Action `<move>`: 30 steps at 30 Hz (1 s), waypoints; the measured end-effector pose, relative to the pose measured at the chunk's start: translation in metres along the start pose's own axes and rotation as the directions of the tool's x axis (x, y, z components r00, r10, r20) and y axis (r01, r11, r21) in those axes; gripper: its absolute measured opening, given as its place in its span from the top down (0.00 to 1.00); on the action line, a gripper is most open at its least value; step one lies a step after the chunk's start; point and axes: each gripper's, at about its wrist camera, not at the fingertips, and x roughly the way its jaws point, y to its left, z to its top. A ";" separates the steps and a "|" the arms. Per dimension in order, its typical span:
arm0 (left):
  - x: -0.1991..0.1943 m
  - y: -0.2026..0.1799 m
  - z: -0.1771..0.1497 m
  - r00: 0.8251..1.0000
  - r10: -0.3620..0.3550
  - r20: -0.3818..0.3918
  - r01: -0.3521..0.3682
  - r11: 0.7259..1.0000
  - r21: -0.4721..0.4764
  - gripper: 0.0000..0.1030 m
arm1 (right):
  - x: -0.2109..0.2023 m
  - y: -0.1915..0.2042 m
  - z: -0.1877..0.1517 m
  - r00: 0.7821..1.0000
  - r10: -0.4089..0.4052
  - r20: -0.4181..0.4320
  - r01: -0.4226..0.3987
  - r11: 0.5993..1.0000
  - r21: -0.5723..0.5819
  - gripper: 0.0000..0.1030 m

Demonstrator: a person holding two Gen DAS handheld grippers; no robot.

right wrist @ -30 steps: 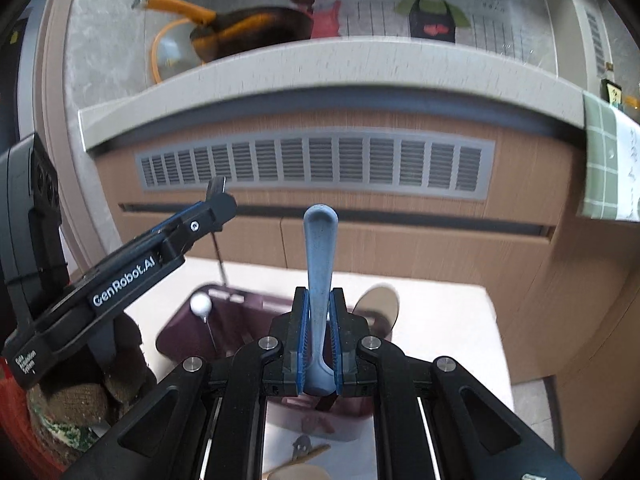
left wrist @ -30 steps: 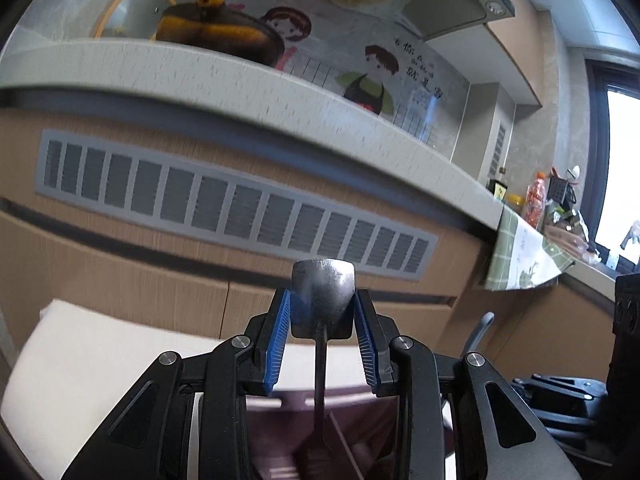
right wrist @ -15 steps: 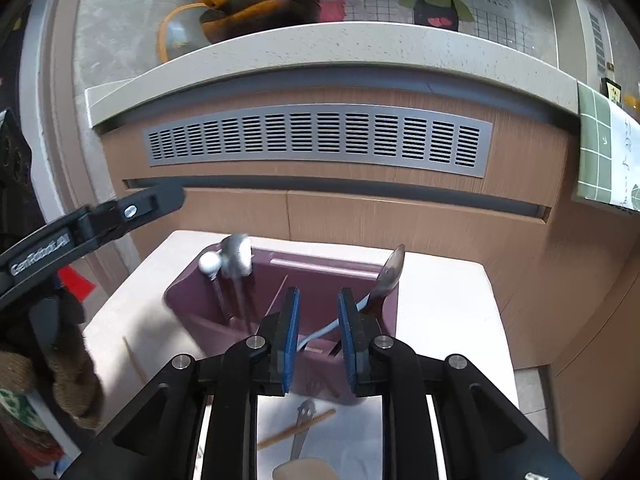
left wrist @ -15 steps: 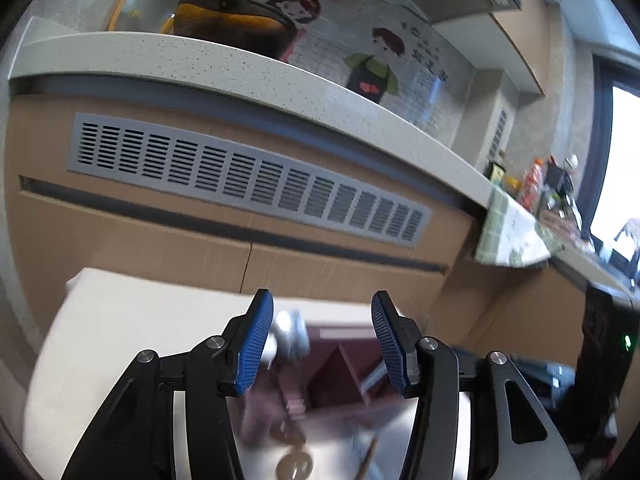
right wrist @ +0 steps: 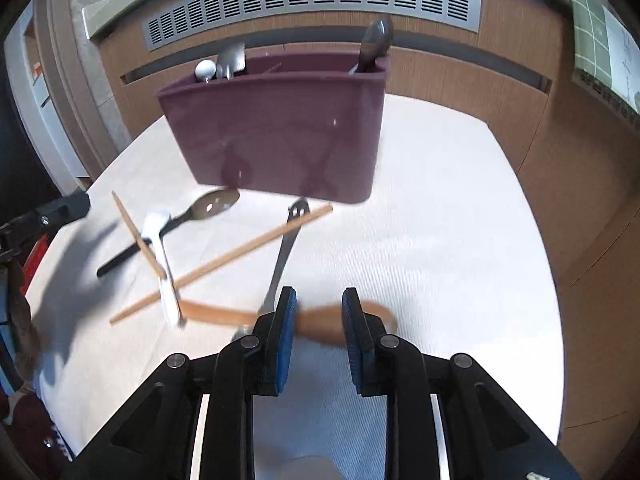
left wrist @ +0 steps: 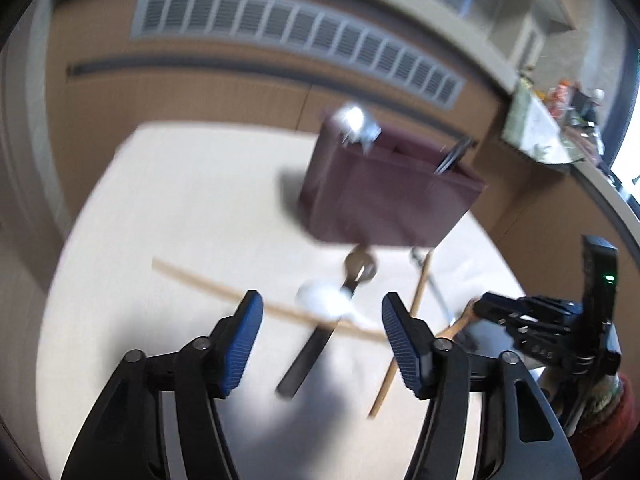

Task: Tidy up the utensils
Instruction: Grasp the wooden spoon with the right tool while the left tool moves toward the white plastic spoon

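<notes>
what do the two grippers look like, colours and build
Both match: the left gripper and right gripper have black plastic frames of angular linkage arms joined by round silver pivot pins, and each finger carries a blue ribbed pad. In the left wrist view the right gripper's body shows a small green light and blurred white lettering. No cables or sleeves are visible.

Both grippers look the same. The left gripper (left wrist: 322,344) has black plastic arms, round silver screws and blue ridged pads (left wrist: 245,344). The right gripper (right wrist: 318,334) matches it, with blue pads (right wrist: 285,340) too. One shows a tiny green light.
</notes>
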 end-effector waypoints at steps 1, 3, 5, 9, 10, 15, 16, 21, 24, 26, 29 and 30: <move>0.004 0.003 -0.004 0.999 0.023 -0.032 -0.024 1.000 -0.012 0.39 | -0.001 0.000 -0.002 1.000 0.003 0.001 -0.003 1.000 0.000 0.79; 0.007 0.003 -0.010 0.993 0.098 -0.062 -0.098 0.995 0.004 0.39 | -0.002 -0.003 -0.004 1.000 -0.002 -0.008 0.002 1.000 0.016 0.79; 0.007 0.001 -0.012 0.986 0.156 -0.051 -0.154 0.987 0.033 0.39 | -0.005 -0.006 -0.009 1.000 -0.009 -0.015 0.010 0.999 0.042 0.79; 0.007 0.001 -0.013 0.985 0.158 -0.070 -0.156 0.987 0.036 0.39 | -0.010 -0.015 -0.019 0.999 0.023 -0.049 -0.019 0.995 0.093 0.79; 0.007 0.000 -0.014 0.985 0.159 -0.072 -0.157 0.987 0.041 0.39 | -0.008 -0.016 -0.021 0.997 0.048 -0.061 -0.041 0.994 0.105 0.79; 0.007 -0.006 -0.013 0.985 0.152 -0.077 -0.148 0.988 0.051 0.39 | -0.002 -0.023 -0.024 0.991 0.123 -0.055 -0.110 0.976 0.188 0.77; 0.007 -0.006 -0.014 0.985 0.152 -0.078 -0.148 0.988 0.053 0.39 | 0.001 -0.025 -0.021 0.990 0.132 -0.050 -0.119 0.971 0.208 0.74; 0.009 -0.009 -0.013 0.983 0.159 -0.087 -0.154 0.986 0.066 0.39 | 0.020 -0.022 0.003 0.993 0.111 -0.032 -0.099 0.960 0.263 0.65; 0.012 -0.009 -0.012 0.982 0.164 -0.095 -0.158 0.985 0.069 0.39 | 0.034 -0.018 0.020 0.998 0.055 -0.036 -0.042 0.956 0.291 0.64; 0.014 -0.008 -0.011 0.981 0.169 -0.100 -0.162 0.984 0.070 0.39 | 0.041 -0.014 0.030 0.999 0.008 -0.037 0.003 0.958 0.286 0.63; 0.016 -0.006 -0.009 0.979 0.173 -0.107 -0.167 0.984 0.065 0.39 | 0.053 0.001 0.044 0.995 -0.075 -0.059 0.086 0.973 0.212 0.56; 0.016 -0.006 -0.009 0.979 0.171 -0.107 -0.165 0.984 0.062 0.39 | 0.056 0.009 0.047 0.993 -0.100 -0.067 0.111 0.978 0.177 0.54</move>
